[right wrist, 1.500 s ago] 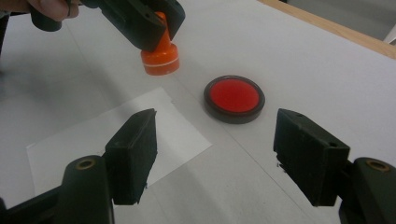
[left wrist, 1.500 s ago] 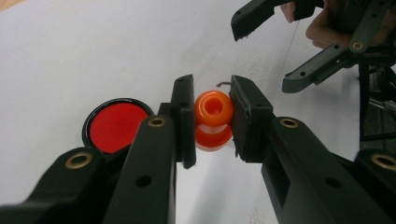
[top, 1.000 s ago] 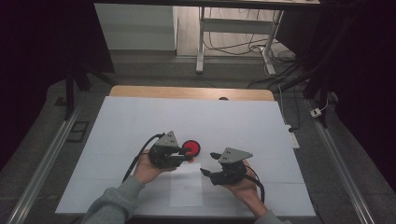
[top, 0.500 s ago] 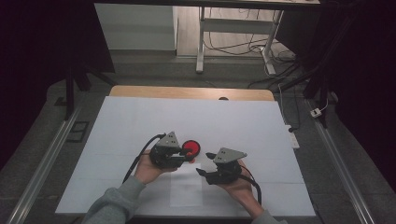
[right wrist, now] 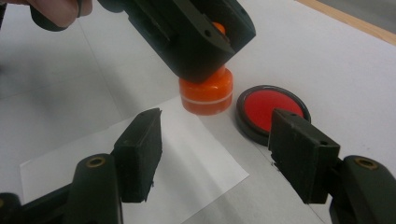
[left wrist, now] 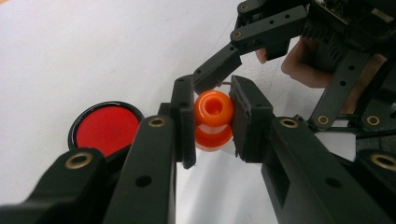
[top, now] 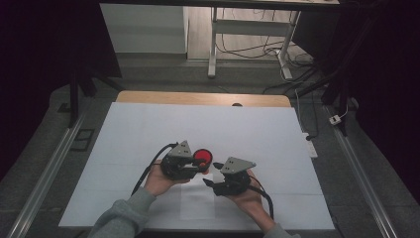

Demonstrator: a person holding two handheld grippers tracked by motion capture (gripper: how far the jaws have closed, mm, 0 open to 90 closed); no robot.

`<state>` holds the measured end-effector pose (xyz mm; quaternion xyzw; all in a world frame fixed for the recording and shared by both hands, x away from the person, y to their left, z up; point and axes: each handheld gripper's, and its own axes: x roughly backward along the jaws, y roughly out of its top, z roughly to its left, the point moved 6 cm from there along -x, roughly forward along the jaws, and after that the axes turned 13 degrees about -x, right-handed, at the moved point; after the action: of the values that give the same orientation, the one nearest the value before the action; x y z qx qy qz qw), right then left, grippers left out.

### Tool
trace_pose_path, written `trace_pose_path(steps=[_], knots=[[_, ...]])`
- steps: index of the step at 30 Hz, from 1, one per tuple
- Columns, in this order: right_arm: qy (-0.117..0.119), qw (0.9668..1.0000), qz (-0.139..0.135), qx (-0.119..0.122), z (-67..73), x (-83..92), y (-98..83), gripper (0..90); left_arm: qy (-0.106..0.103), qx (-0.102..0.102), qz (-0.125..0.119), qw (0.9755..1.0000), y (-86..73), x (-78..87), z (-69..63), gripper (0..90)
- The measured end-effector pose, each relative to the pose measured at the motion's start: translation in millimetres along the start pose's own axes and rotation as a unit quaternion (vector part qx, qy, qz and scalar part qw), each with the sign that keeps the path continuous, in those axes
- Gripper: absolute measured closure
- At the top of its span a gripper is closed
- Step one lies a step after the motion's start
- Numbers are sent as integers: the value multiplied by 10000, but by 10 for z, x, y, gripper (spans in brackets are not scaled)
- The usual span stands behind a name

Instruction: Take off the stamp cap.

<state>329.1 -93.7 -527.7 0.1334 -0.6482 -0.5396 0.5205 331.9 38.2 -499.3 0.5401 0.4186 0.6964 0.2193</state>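
Note:
An orange plastic piece (left wrist: 214, 109) with a ring-shaped top stands on the white table cover (top: 247, 129), and my left gripper (left wrist: 214, 116) is shut on its upper part. Beside it lies a red disc (left wrist: 106, 129) with a black rim, also visible from above (top: 202, 157). My right gripper (right wrist: 217, 130) is open and points at the orange piece (right wrist: 208, 93) from close by. Its jaws have just been closing, with nothing between the pads. One right finger (left wrist: 219, 67) reaches up beside the left jaws. From above, the left gripper (top: 205, 171) and right gripper (top: 210, 174) almost meet.
A loose white paper sheet (right wrist: 140, 186) lies under the right gripper, near the table's front edge (top: 198, 203). The wooden table edge (top: 198, 98) shows at the back. Metal rails run along both sides, and cables and a desk frame stand on the floor beyond.
The right gripper has edged left toward the left gripper, and its jaws have narrowed a little. The left gripper, the orange piece and the red disc have stayed where they were.

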Motion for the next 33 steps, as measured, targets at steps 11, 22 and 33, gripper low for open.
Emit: trace_pose_path(steps=[11, 22, 33], knots=[[10, 10000, 6, 34, 44, -58, -2, 401, -24, -30, -9, 10000, 16, -25, -2, 716], [-74, 10000, -57, 22, 56, -63, 10, 483, -8, -23, -20, 10000, 16, -20, 5, 715], [-58, 10000, -71, -18, 67, -89, 14, 554, -31, -48, 7, 10000, 15, -38, -6, 716]])
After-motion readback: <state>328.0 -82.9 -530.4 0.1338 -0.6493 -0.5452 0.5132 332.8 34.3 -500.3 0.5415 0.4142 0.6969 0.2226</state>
